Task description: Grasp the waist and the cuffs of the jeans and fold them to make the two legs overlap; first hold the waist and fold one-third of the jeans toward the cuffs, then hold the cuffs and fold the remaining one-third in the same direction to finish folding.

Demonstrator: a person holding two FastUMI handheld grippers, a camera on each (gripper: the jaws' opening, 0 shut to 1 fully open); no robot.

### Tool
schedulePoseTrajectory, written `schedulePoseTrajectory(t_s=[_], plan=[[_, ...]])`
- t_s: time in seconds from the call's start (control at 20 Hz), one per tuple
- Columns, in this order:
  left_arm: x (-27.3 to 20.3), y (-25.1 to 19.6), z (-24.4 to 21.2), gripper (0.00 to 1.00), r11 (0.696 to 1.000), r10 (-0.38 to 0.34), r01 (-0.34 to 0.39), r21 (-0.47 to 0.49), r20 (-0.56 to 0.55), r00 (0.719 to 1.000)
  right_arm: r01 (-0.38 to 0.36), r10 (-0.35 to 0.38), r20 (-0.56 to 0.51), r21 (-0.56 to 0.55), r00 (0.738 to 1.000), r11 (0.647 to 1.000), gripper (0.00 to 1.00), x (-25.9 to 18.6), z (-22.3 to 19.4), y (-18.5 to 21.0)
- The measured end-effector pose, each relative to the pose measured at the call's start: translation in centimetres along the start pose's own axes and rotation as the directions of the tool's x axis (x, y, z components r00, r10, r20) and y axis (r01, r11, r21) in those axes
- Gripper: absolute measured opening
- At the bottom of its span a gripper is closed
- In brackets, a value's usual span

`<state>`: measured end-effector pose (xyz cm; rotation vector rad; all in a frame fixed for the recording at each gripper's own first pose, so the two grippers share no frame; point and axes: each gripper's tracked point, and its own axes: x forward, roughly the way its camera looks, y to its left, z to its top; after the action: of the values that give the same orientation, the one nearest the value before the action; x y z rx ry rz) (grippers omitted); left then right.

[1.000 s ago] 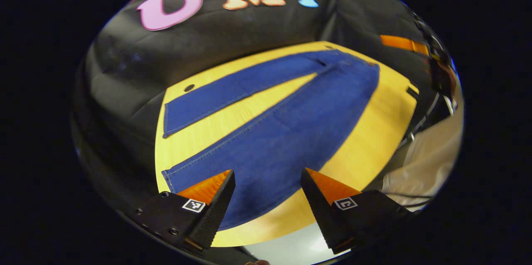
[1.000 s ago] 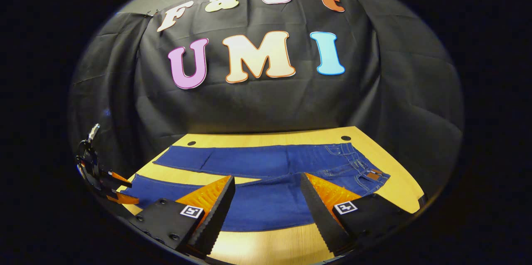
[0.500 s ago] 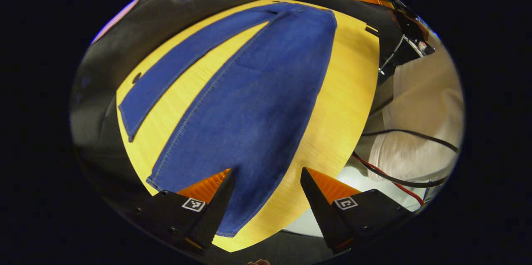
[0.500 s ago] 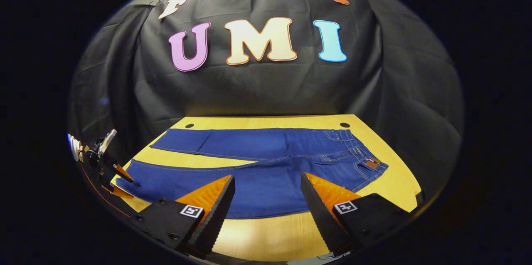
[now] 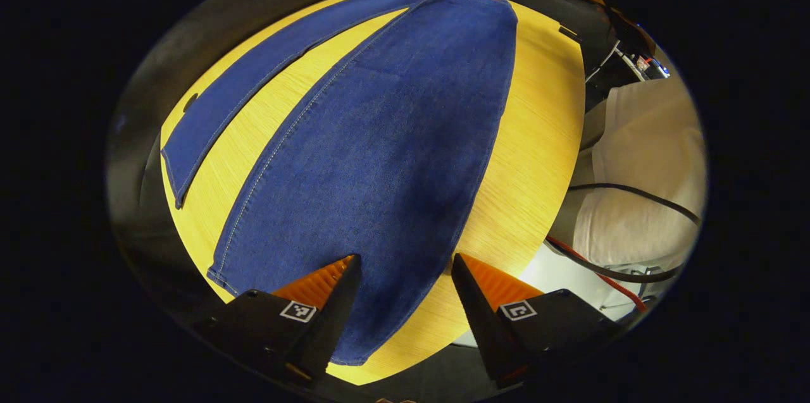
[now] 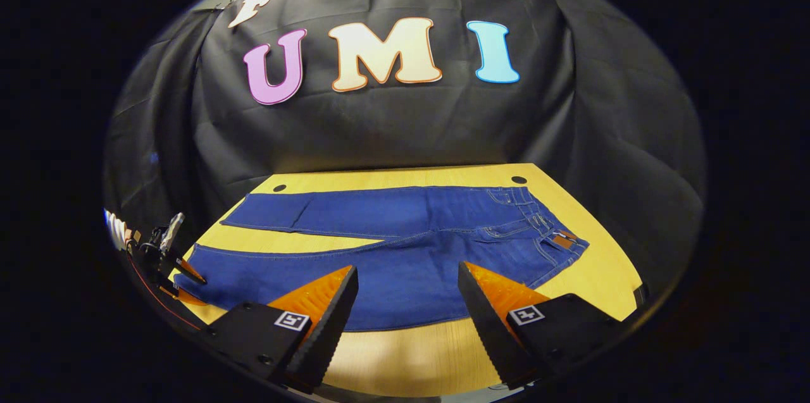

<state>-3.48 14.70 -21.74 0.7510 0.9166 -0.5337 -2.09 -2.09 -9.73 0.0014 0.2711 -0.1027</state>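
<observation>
Nearest you, both grippers hang open, holding nothing. Bring your left gripper [image 5: 402,302] down on the near cuff [image 5: 285,302] and your right gripper [image 6: 405,308] toward the waist [image 6: 557,245], pinching both layers. Beyond the fingers, the jeans [image 6: 392,245] lie flat on the table [image 6: 411,359], legs apart.

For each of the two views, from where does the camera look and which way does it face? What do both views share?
Left gripper view: rides on the left gripper, low at the cuff end, looking along the near leg of the jeans toward the waist; own open fingers below.
Right gripper view: rides on the right gripper, at the table's long front edge, facing the booth wall across the jeans; own open fingers below, left gripper far left.
Shared: jeans, table, left gripper.
</observation>
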Motion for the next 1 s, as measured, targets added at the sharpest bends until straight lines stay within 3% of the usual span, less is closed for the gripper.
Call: schedulePoseTrajectory(t_s=[0.1, 0.15, 0.3, 0.35, 0.4, 0.6, 0.65, 0.8, 1.0], plan=[[0.0, -0.2, 0.0, 0.88, 1.000, 0.005, -0.005, -0.002, -0.012, 1.000, 0.002, -0.002, -0.002, 0.000, 1.000, 1.000, 0.93, 0.1, 0.1, -0.2], [0.2, -0.2, 0.0, 0.87, 1.000, 0.011, -0.011, -0.008, -0.013, 1.000, 0.003, -0.003, -0.003, -0.003, 1.000, 1.000, 0.98, 0.2, 0.1, -0.3], [0.3, 0.2, 0.5, 0.80, 0.999, 0.022, -0.022, -0.027, -0.020, 1.000, -0.010, 0.010, -0.011, -0.016, 1.000, 1.000, 0.98, 0.4, 0.2, -0.4], [0.3, 0.4, 0.7, 0.66, 0.999, 0.025, -0.025, -0.023, -0.023, 0.999, -0.021, 0.020, -0.018, -0.031, 1.000, 0.999, 0.94, 0.5, 0.1, -0.2], [0.4, 0.7, 0.8, 0.53, 0.999, 0.031, -0.031, -0.011, -0.025, 0.999, -0.033, 0.032, -0.026, -0.054, 0.999, 0.998, 0.98, 0.7, 0.0, -0.1], [0.6, 1.5, 1.4, 0.00, 0.998, 0.060, -0.060, 0.014, -0.019, 0.998, -0.120, 0.103, -0.104, -0.175, 0.989, 0.977, 0.98, 2.0, -1.2, -0.3], [0.6, 1.5, 1.5, 0.00, 0.998, 0.053, -0.053, 0.022, -0.022, 0.998, -0.154, 0.127, -0.131, -0.218, 0.983, 0.964, 0.94, 2.6, -1.6, -0.4], [0.6, 1.6, 1.4, 0.00, 0.999, 0.044, -0.044, 0.016, -0.031, 0.999, -0.261, 0.176, -0.250, -0.363, 0.952, 0.895, 0.99, 3.9, -3.3, -2.2], [0.7, 1.6, 1.3, 0.00, 0.999, 0.051, -0.051, -0.003, -0.064, 0.997, -0.399, 0.189, -0.430, -0.476, 0.883, 0.784, 0.99, 6.0, -6.4, -6.3]])
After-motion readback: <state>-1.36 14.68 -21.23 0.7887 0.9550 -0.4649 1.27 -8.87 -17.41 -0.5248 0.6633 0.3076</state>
